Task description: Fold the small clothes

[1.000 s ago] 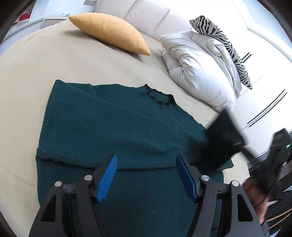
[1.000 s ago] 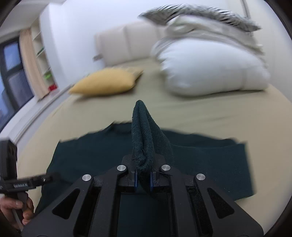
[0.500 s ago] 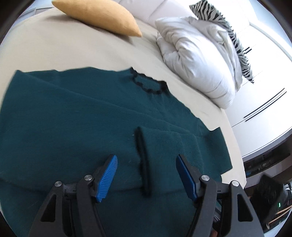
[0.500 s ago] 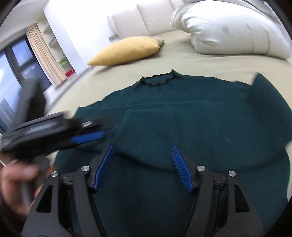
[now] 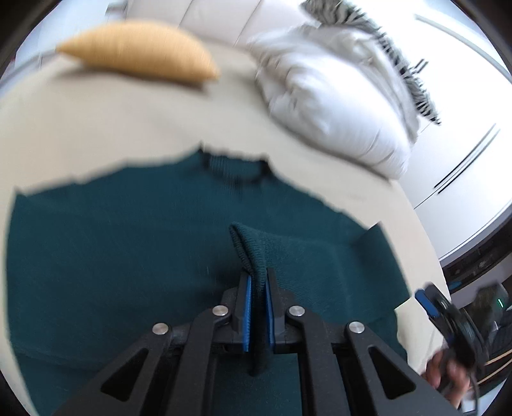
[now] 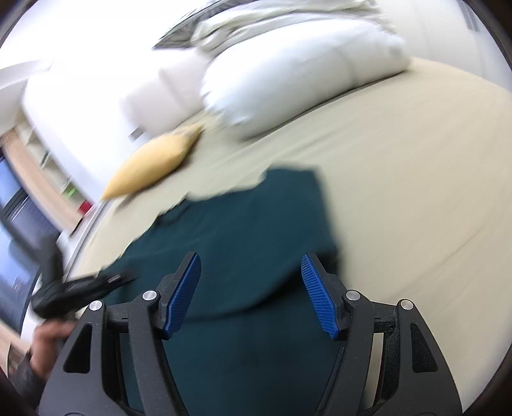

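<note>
Gripping a sweater cuff, left tool is clamped (neckline facing pillows); right tool gapes.

Beige bed under bright daylight; far off, cream padded headboard, yellow cushion, white duvet; right, white wardrobe; left, shelves, window.

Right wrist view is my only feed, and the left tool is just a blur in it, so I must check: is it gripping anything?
Observer: Yes. The left tool is shut on the ribbed cuff of the teal sweater.
Operator: Is that cuff flat or lifted?
Observer: Lifted. It stands up from the sweater's body as a raised fold.
Operator: Where is the collar?
Observer: The collar lies at the sweater's far edge, on the side toward the yellow cushion.
</note>
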`<state>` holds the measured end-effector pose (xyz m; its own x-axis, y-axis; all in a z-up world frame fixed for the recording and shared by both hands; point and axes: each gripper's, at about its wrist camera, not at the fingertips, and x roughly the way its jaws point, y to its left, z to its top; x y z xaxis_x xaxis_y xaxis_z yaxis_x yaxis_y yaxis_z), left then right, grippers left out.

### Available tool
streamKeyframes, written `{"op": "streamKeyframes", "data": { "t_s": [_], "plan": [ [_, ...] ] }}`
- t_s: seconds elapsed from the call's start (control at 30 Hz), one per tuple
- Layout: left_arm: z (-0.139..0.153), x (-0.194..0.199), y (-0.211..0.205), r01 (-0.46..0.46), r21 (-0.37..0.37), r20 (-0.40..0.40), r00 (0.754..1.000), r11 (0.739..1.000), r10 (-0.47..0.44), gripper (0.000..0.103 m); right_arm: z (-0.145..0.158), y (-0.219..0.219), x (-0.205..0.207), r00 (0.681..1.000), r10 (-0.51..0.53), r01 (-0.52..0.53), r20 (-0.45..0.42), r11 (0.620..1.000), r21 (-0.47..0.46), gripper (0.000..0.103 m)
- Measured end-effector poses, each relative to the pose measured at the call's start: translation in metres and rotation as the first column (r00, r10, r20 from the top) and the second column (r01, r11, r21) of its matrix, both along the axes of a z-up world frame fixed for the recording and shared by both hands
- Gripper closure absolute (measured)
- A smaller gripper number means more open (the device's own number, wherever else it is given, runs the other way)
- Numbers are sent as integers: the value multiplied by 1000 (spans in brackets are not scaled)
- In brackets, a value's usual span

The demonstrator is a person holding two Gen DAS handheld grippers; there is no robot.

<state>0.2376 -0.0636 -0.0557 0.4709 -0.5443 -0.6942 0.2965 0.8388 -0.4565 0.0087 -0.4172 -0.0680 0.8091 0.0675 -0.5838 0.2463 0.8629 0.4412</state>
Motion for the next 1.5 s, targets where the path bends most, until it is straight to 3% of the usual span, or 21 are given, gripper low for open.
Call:
{"op": "streamKeyframes", "data": {
  "t_s": [0.13, 0.33, 0.47, 0.5, 0.53, 0.57, 0.63, 0.73, 0.83, 0.93, 1.1, 1.17, 1.23, 1.3, 1.37, 1.47, 1.5],
  "plan": [
    [17, 5, 13, -21, 35, 84, 996, 999, 18, 94, -7, -50, 35, 994, -84, 89, -72, 994, 59, 39],
    [-34, 26, 35, -65, 68, -14, 998, 996, 66, 94, -35, -82, 100, 983, -97, 109, -156, 992, 66, 40],
    [-54, 28, 47, -84, 57, -23, 996, 995, 85, 94, -56, -77, 123, 974, -51, 61, -222, 998, 36, 52],
    [-56, 28, 47, -82, 59, -18, 996, 995, 83, 94, -57, -71, 129, 974, -32, 33, -225, 999, 4, 55],
    [-56, 28, 48, -80, 60, -11, 997, 995, 81, 94, -58, -65, 134, 972, -18, 13, -235, 1000, -22, 66],
    [-55, 27, 48, -79, 61, -7, 997, 995, 80, 94, -59, -61, 139, 967, -10, -2, -254, 999, -47, 84],
    [-51, 24, 50, -81, 55, 5, 997, 995, 81, 94, -62, -63, 145, 959, -21, 0, -284, 997, -75, 96],
    [-40, 22, 48, -81, 69, 61, 995, 994, 77, 94, -53, -69, 143, 965, -38, 22, -261, 998, -65, 98],
    [-62, 33, 44, -86, 83, -1, 996, 993, 86, 93, -57, -74, 138, 967, -72, 58, -243, 996, -67, 98],
    [-66, 32, 48, -93, 57, -1, 996, 994, 93, 91, -73, -84, 139, 969, -59, 62, -238, 998, 3, 98],
    [-58, 25, 56, -117, 37, -9, 993, 992, 117, 85, -51, -89, 115, 969, -59, 69, -238, 997, 32, 87],
    [-56, 22, 56, -117, 44, -8, 993, 992, 118, 79, -41, -85, 97, 970, -66, 78, -234, 996, 41, 63],
    [-58, 20, 54, -108, 67, -2, 994, 992, 108, 78, -39, -68, 84, 966, -28, 31, -256, 999, 9, 56],
    [-61, 18, 51, -101, 96, 11, 995, 990, 101, 78, -44, -54, 79, 955, 16, -26, -295, 999, -28, 59],
    [-63, 18, 49, -100, 108, 18, 995, 989, 98, 79, -53, -42, 78, 945, 13, -57, -328, 991, -123, 75],
    [-67, 20, 53, -105, 93, 13, 994, 990, 104, 82, -55, -54, 75, 949, -11, -17, -314, 996, -86, 93],
    [-70, 21, 55, -105, 79, 9, 994, 991, 105, 82, -57, -57, 74, 952, -23, -2, -304, 997, -83, 95]
  ]
}}
